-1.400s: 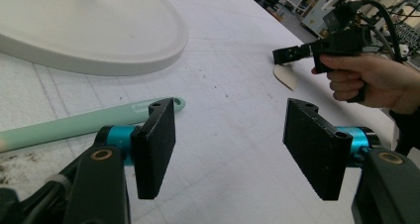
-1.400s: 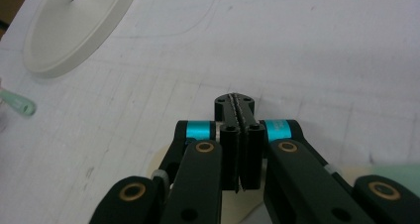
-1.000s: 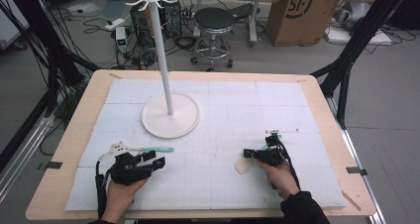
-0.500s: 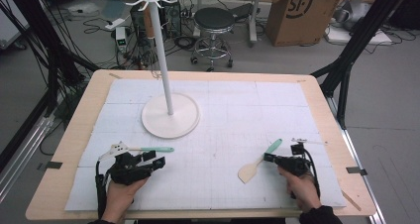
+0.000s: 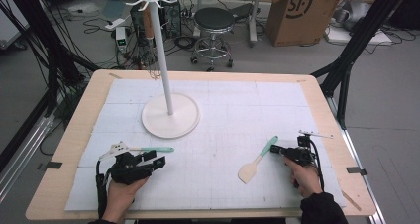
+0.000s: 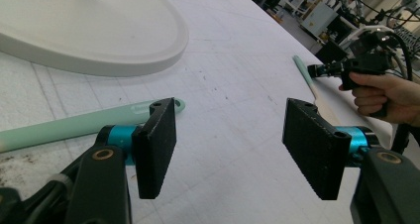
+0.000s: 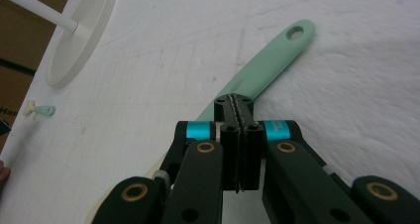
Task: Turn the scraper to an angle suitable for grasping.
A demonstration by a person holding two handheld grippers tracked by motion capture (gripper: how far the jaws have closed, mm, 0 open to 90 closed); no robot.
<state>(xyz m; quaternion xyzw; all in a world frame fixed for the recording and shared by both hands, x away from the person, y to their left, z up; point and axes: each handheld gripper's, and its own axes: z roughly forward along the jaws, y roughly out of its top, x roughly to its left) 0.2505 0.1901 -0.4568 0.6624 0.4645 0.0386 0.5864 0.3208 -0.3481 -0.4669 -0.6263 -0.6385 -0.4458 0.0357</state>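
Note:
A spatula (image 5: 257, 159) with a mint-green handle and a cream blade lies on the white mat at the front right. My right gripper (image 5: 275, 148) points left at the upper part of its handle. In the right gripper view the jaws (image 7: 236, 102) are pressed flat together with nothing between them, and the handle (image 7: 270, 60) runs out from beneath them. A second green-handled utensil (image 5: 143, 149) lies at the front left. My left gripper (image 5: 154, 159) rests just in front of it, jaws wide open (image 6: 230, 140) and empty, the handle (image 6: 74, 125) just outside the left jaw.
A white hanging stand (image 5: 163, 60) with hooks at its top rises from a round base (image 5: 171, 117) at the mat's middle left. The wooden table edge (image 5: 327, 110) frames the mat. A stool (image 5: 214, 21) and a cardboard box (image 5: 297, 11) stand on the floor behind.
My right gripper has slid to the right along the spatula, uncovering its blade and handle. The spatula has barely shifted. The left gripper and its utensil have stayed put.

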